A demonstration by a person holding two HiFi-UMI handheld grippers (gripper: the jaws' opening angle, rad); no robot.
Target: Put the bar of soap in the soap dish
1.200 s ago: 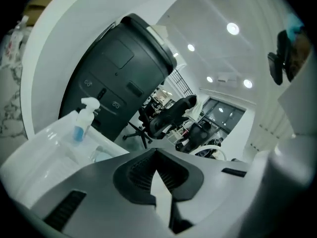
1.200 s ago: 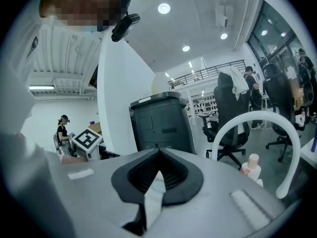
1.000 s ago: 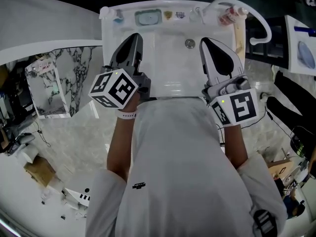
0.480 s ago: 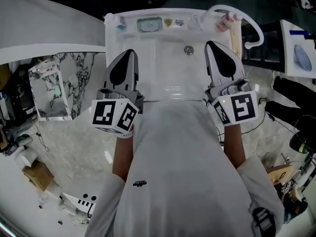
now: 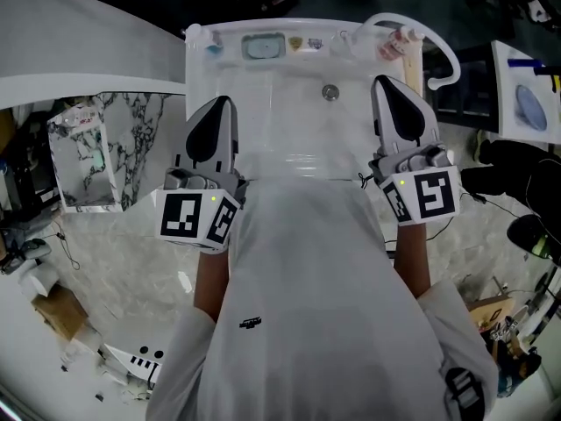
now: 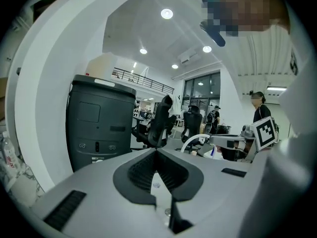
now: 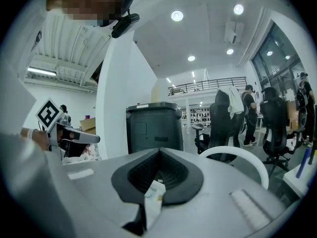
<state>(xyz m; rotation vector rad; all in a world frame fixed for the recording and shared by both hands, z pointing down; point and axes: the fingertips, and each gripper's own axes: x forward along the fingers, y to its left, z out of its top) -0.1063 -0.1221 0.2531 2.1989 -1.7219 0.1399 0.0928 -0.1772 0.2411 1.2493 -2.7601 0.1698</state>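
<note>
Left gripper [image 5: 219, 103]: its jaws are pressed together with nothing between them. You carry it roughly level over the near-left part of the sink [image 5: 280, 125], which is a travelling pose and not a reach.
Right gripper [image 5: 387, 83]: its jaws are also closed on nothing. It hangs over the basin's right side, beside the drain [image 5: 330, 92] and apart from everything on the ledge.
Soap dish [image 5: 264, 47]: pale teal, it sits on the sink's back ledge left of centre, well ahead of both grippers. It is too small to tell whether it is empty.
Bar of soap: not identified with certainty. The small yellowish item [image 5: 295, 43] just right of the dish may be it.
Stage: judged to be the approach, with nothing grasped yet.
Next move calls for: opening one gripper before you reach the ledge, then closing it across the bar's narrow sides.
Risk: the ledge is crowded with small items, and a wet bar could slip from a shallow pinch.
</note>
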